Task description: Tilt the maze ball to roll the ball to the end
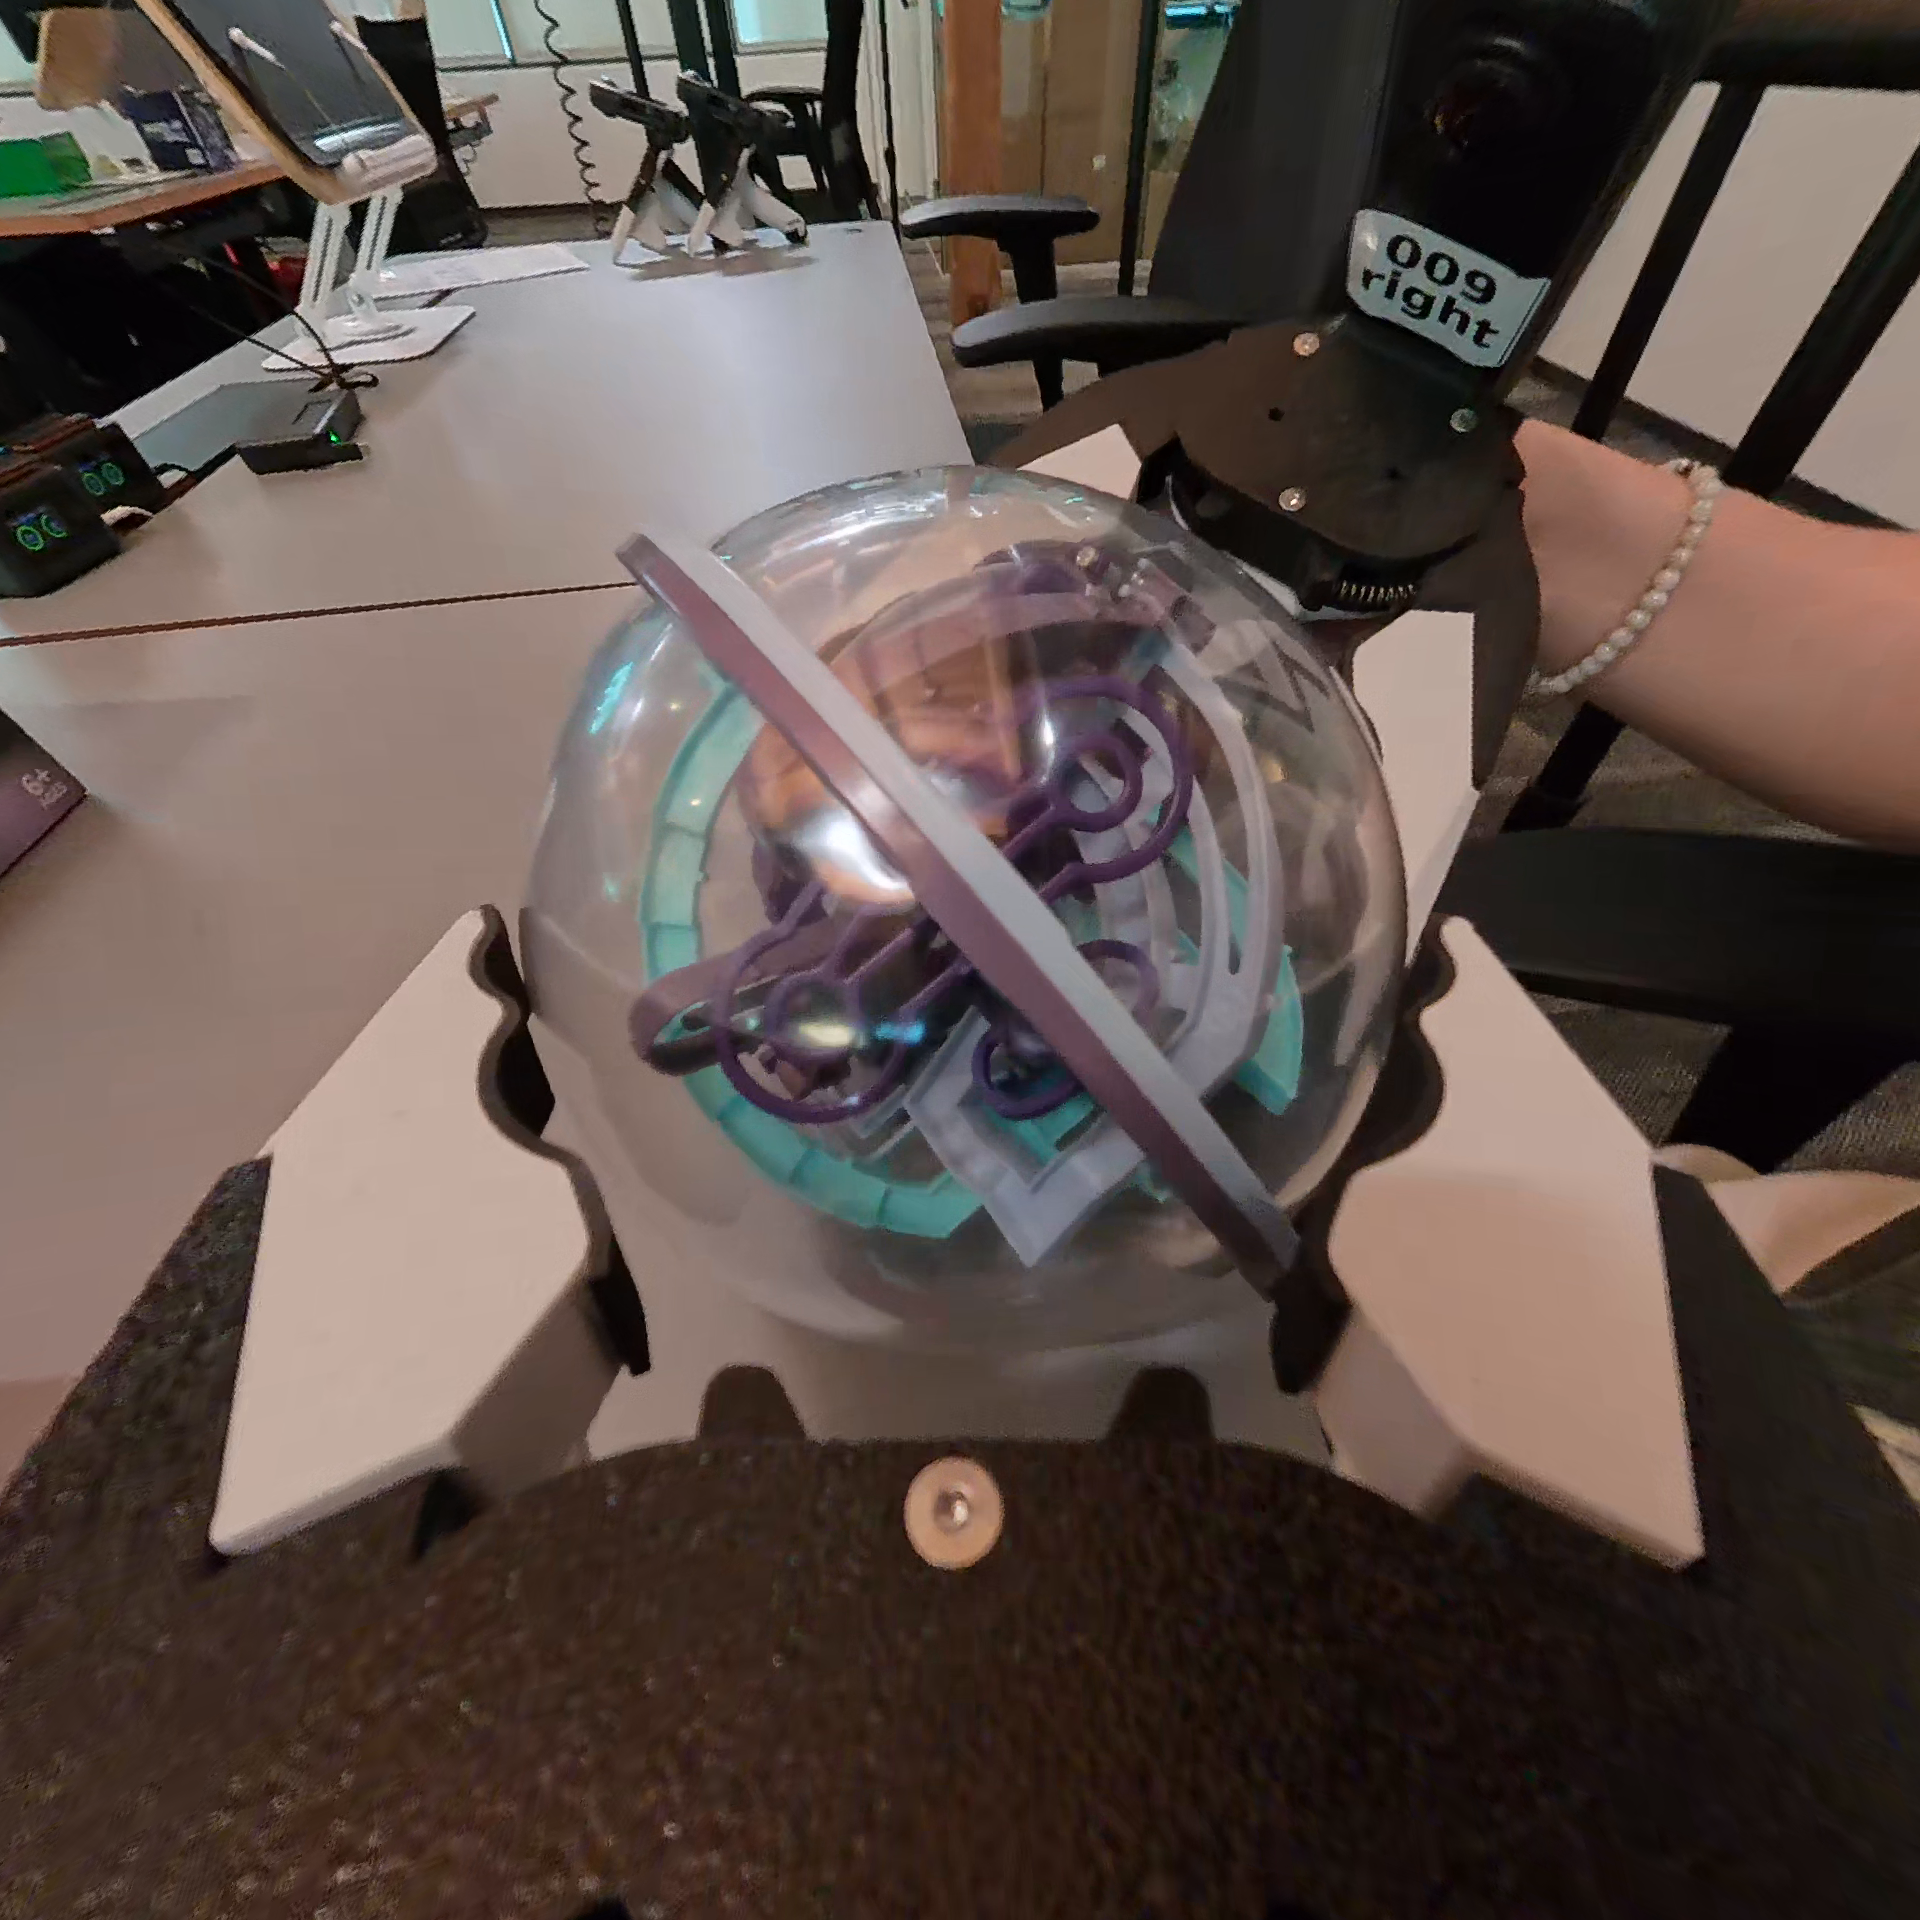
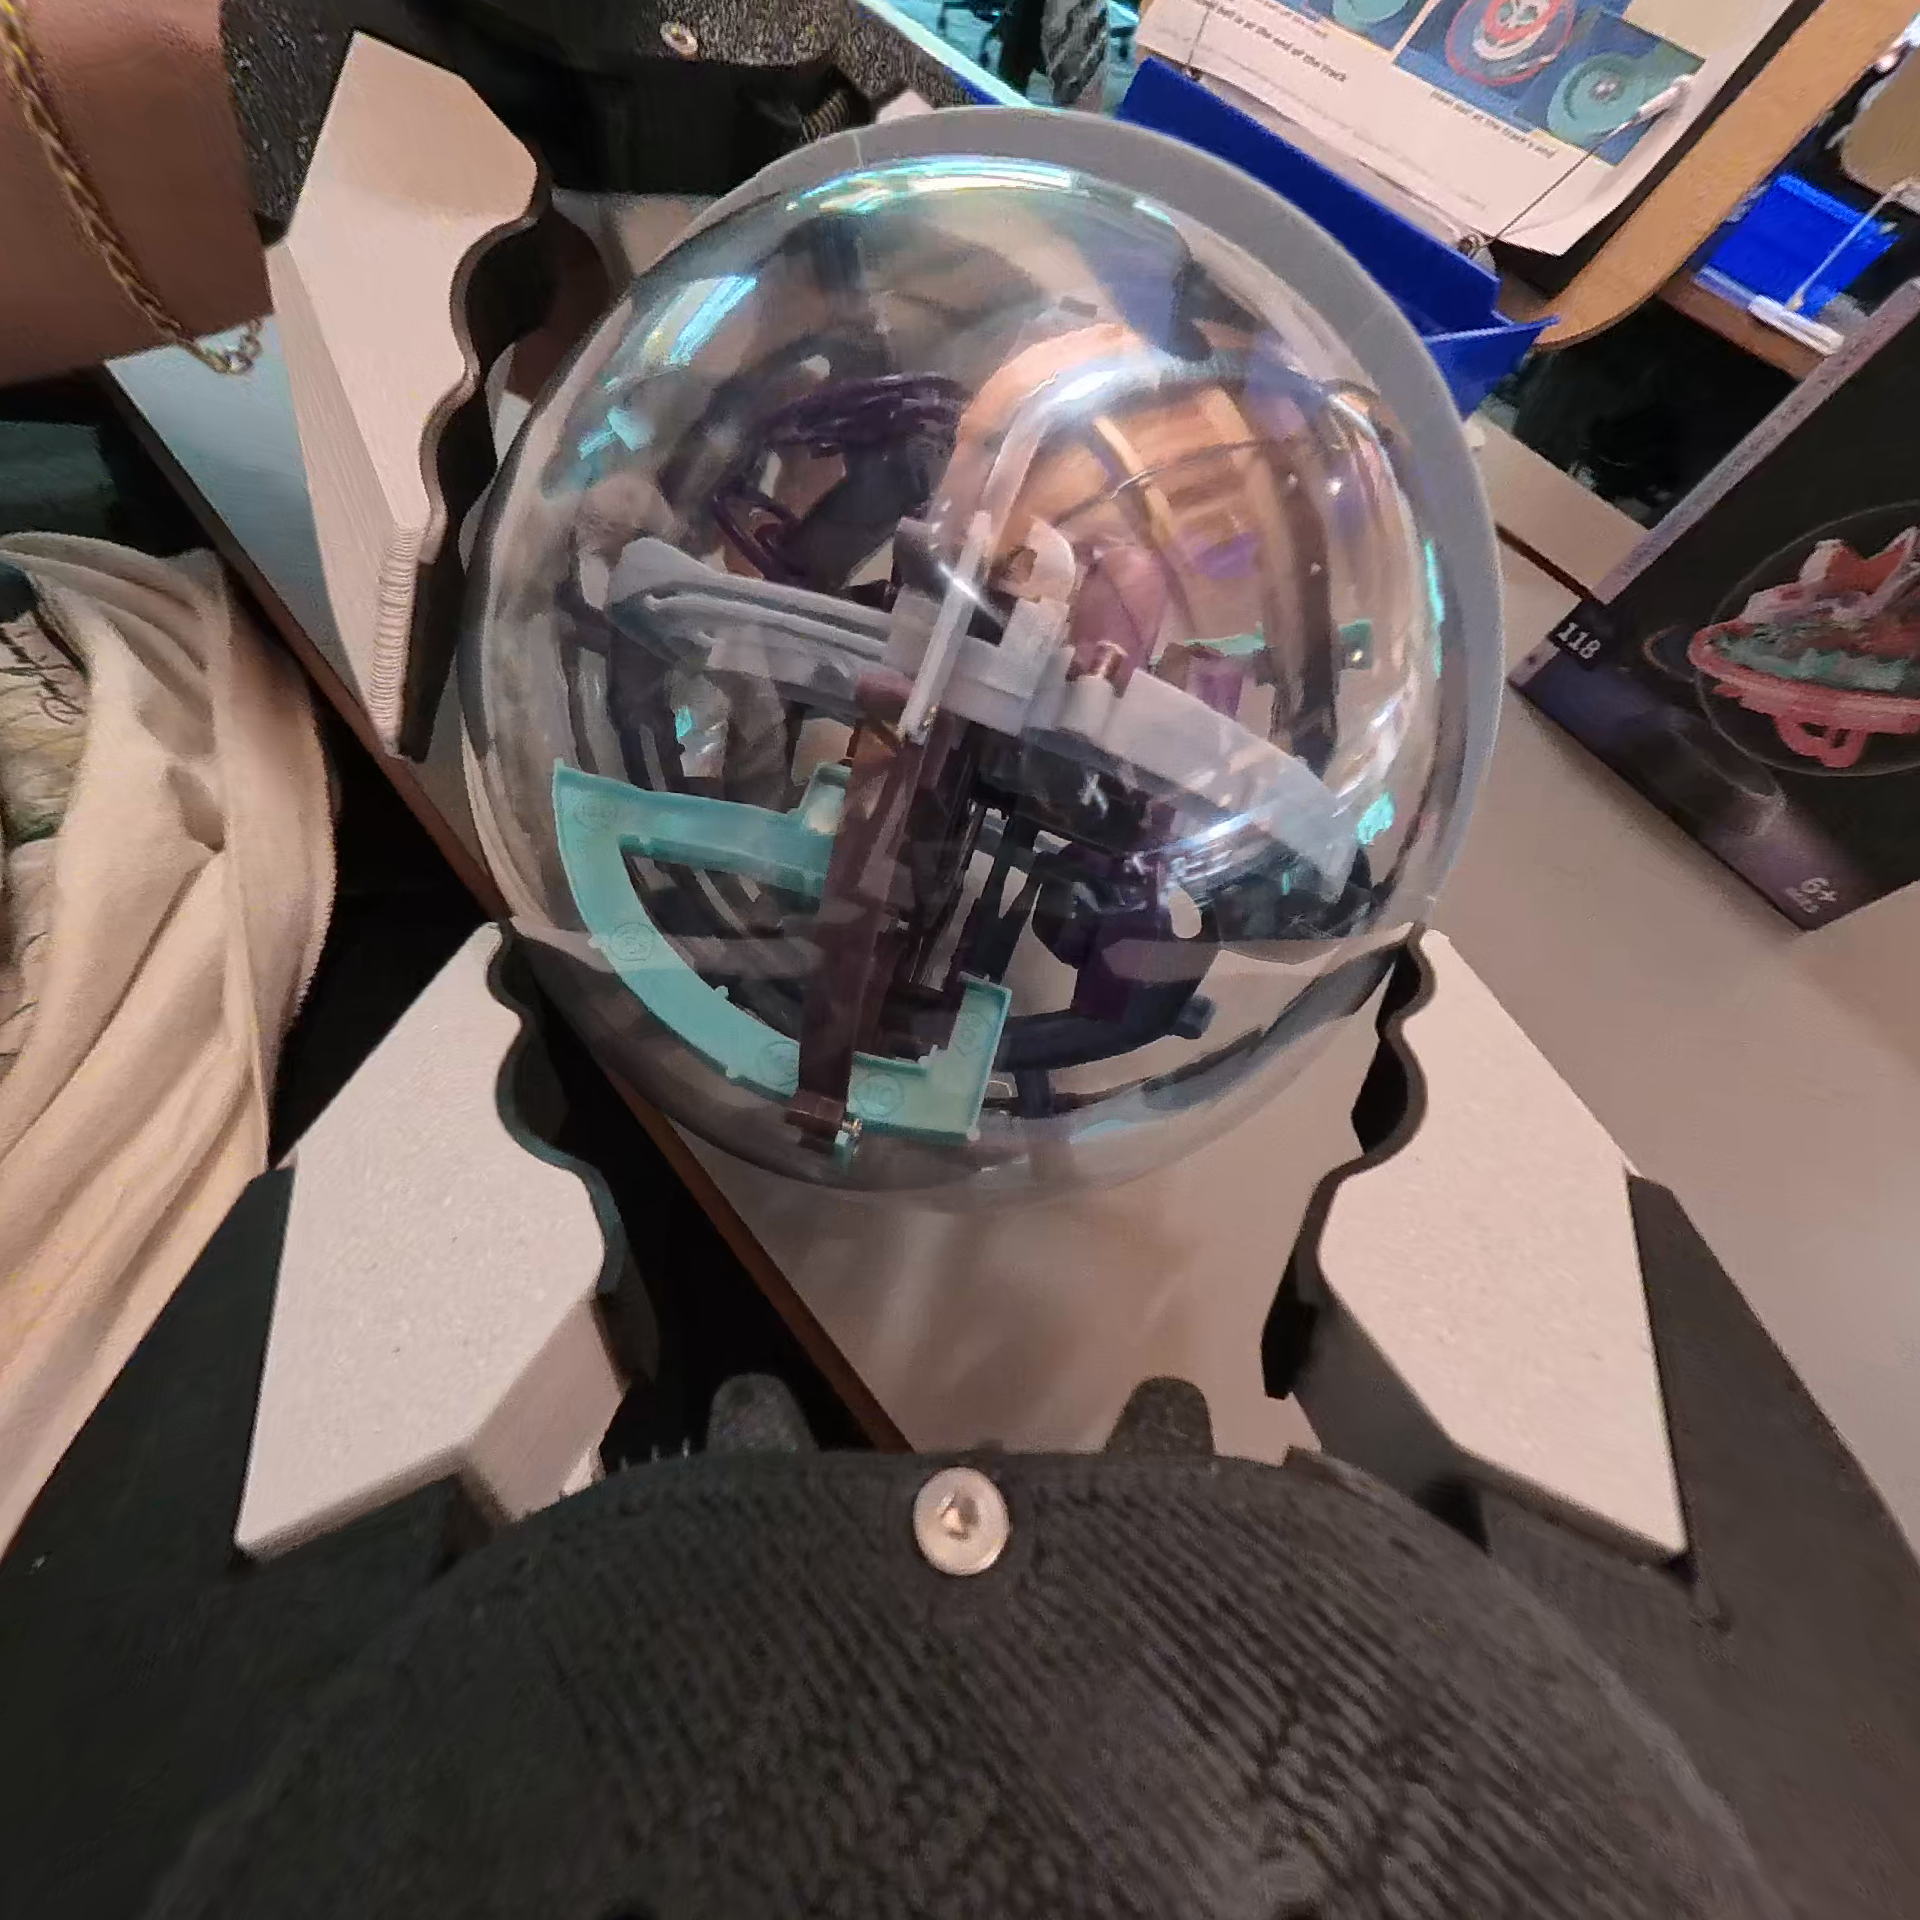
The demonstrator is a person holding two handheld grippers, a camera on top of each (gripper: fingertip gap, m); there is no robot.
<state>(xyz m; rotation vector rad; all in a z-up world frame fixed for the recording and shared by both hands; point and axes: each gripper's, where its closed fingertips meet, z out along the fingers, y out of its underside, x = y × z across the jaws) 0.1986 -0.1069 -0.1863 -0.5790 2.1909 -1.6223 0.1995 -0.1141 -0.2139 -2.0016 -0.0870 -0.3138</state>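
The maze ball (image 1: 961, 904) sits clamped between both grippers' fingers (image 1: 509, 1029), its grey rim (image 1: 935, 883) running diagonally.

A: Take the grey table (image 1: 312, 790) as the landmark. What sits on it?

B: At its far left edge, two small black devices with green displays (image 1: 52, 520). Farther back, a tablet on a white stand (image 1: 343, 187).

A: Beyond its right end?

B: A black office chair (image 1: 1029, 281).

A: And in the other view?

B: A dark box with a maze picture (image 2: 1787, 707) stands on the table's right part. Behind it, blue bins (image 2: 1351, 177) and an illustrated sheet on a board (image 2: 1455, 73).
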